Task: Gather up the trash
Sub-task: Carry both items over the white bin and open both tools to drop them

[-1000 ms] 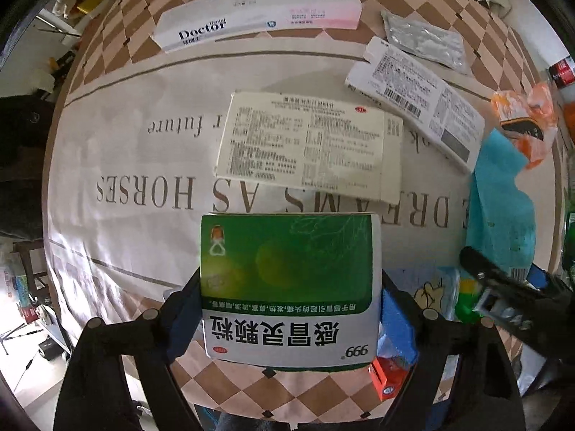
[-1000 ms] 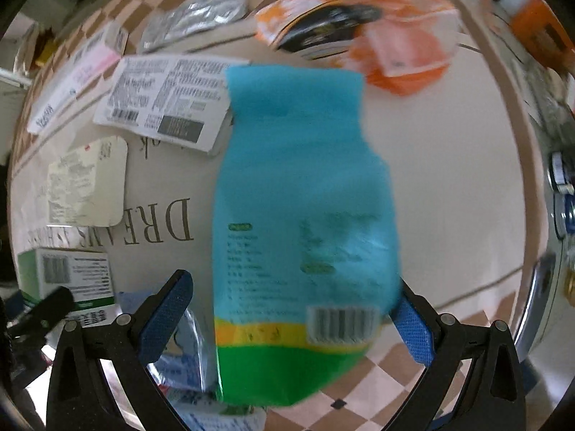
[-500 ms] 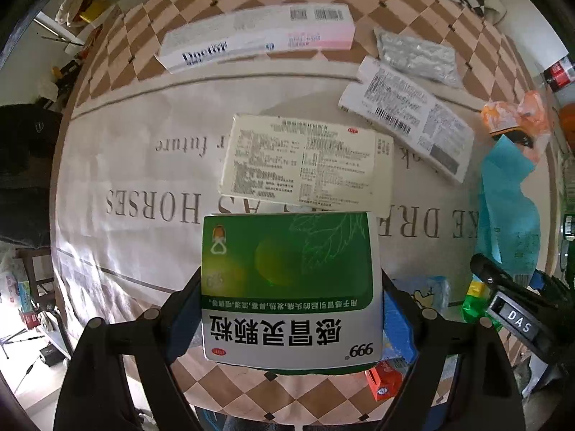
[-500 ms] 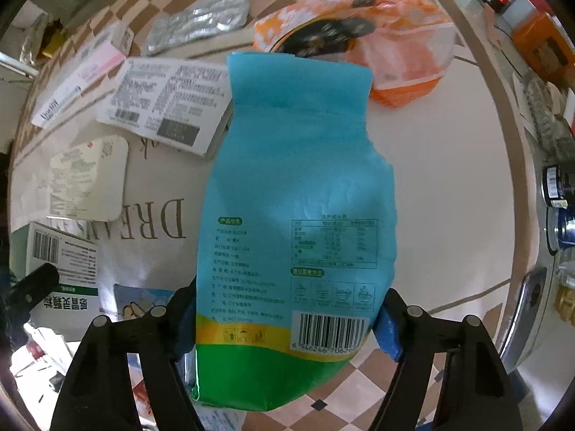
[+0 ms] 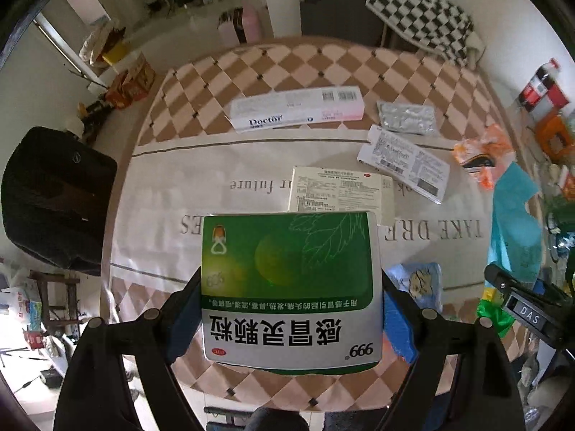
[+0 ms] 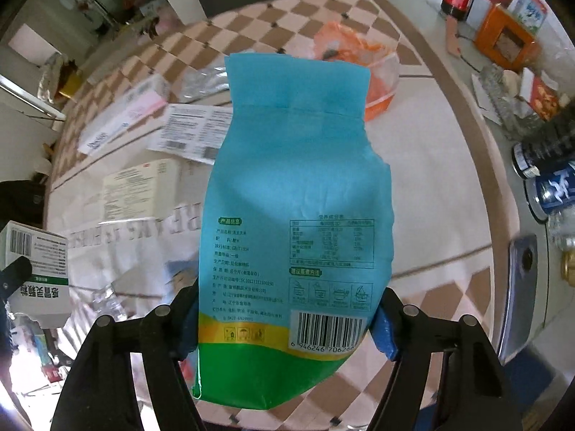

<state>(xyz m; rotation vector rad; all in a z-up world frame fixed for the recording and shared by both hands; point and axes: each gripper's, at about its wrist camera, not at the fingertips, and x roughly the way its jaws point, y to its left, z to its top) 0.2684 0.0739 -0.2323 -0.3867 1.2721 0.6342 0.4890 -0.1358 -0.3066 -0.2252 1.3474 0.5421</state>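
Observation:
My left gripper [image 5: 287, 318] is shut on a green and white medicine box [image 5: 287, 280] and holds it above the near part of the round table [image 5: 251, 68]. My right gripper [image 6: 287, 318] is shut on a tall blue and green food bag [image 6: 294, 197], held upright above the table; the bag also shows at the right of the left wrist view [image 5: 514, 222]. The green box shows at the left edge of the right wrist view [image 6: 36, 269].
On the cloth lie a long white "Doctor" box [image 5: 298, 113], a cream box [image 5: 341, 188], a flat printed carton [image 5: 406, 161], a foil blister pack [image 5: 406, 116], an orange wrapper [image 5: 481, 154] and a small blue packet [image 5: 420, 280]. Cans [image 6: 550, 186] and boxes stand at the right.
Both grippers have risen and pulled back from the table with their loads, so more of the room shows. The right gripper closed on the blue bag during the last second.

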